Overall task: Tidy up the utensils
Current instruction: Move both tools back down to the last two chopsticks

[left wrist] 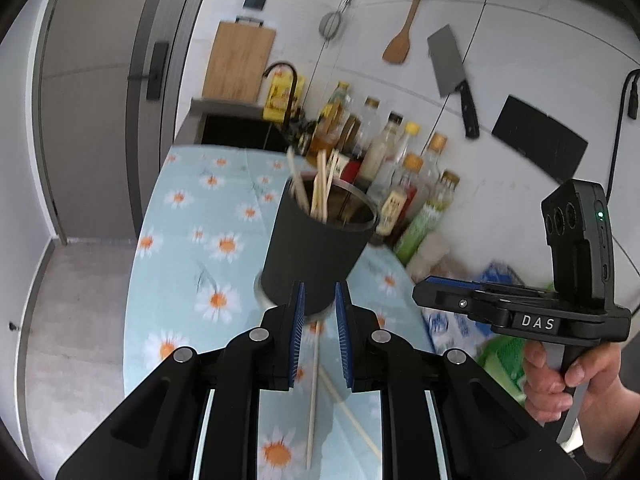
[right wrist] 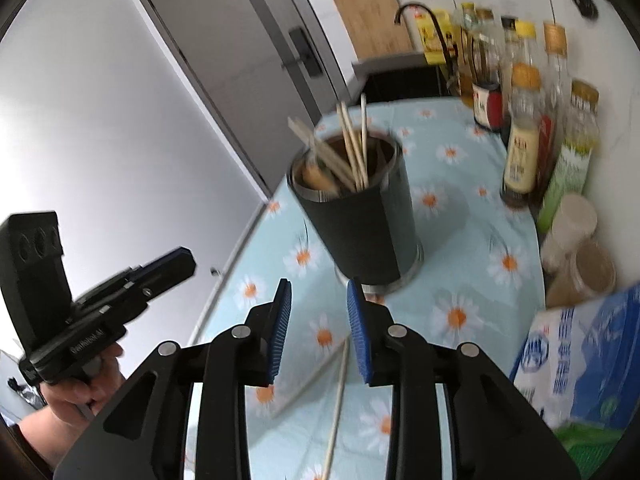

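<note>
Left wrist view first, reading from its left edge: you have the grey door with its black handle plate at the far left, then the pale blue tablecloth printed with white-and-orange daisies running down the middle. On that cloth stands the dark cylindrical utensil holder with a metal rim, upright, with several pale wooden chopsticks sticking out of its top. Your left gripper sits just in front of the holder's base, its blue-padded jaws parted by a narrow gap with nothing pinched; two loose pale chopsticks lie crossed on the cloth below and between the fingers, not touched by the pads. Behind the holder a row of glass sauce and oil bottles lines the white tiled wall, where a steel cleaver with a black handle and a wooden spatula hang. At the far right your right hand grips the handle of the other black tool.

In the right wrist view your left hand and its tool are at the lower left. Moving right, your right gripper holds its blue pads clearly apart, empty, over the same loose chopsticks on the cloth. The holder stands just beyond the fingertips, slightly right of centre. Further right are the bottles, and a blue-and-white printed bag fills the lower right corner.
</note>
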Motion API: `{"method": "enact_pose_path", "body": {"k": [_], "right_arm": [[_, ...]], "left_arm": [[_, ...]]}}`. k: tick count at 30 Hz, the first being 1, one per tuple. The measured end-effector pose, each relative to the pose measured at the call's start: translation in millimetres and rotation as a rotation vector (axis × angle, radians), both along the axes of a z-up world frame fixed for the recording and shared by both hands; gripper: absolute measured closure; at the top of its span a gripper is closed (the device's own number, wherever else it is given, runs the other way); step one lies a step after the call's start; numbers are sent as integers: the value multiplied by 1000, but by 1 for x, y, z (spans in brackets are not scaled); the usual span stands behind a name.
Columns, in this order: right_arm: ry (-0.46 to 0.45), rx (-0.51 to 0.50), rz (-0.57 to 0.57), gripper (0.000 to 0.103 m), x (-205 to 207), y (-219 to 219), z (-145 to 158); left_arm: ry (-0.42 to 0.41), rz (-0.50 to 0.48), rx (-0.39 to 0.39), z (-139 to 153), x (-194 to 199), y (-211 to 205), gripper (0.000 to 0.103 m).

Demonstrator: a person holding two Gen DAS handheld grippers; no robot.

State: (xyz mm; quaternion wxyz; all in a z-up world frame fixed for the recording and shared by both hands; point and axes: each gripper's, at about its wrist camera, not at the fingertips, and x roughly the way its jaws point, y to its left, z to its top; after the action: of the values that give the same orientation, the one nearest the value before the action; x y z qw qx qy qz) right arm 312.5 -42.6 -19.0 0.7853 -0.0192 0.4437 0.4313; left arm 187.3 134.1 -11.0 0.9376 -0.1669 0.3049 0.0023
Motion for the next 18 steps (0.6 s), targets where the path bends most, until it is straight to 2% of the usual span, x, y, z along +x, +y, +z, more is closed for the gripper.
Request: {"method": "enact_pose_path", "body": {"k": [2,11,15,18], "right_arm": [[27,-46,4,68,-7,3,-12],[177,-250,49,68,-24,24,-55],[220,-362,66,68,-27,37,-76],[287,-446,63,68,-24,45,-98]], "left_arm": [[21,-4,-1,-8,-7,1,84],[163,-61,-24,-56,-35,9,84],[208,-95,-31,-74,-45,10,84],[234,-103,-50,-87,-53,12,84]]}}
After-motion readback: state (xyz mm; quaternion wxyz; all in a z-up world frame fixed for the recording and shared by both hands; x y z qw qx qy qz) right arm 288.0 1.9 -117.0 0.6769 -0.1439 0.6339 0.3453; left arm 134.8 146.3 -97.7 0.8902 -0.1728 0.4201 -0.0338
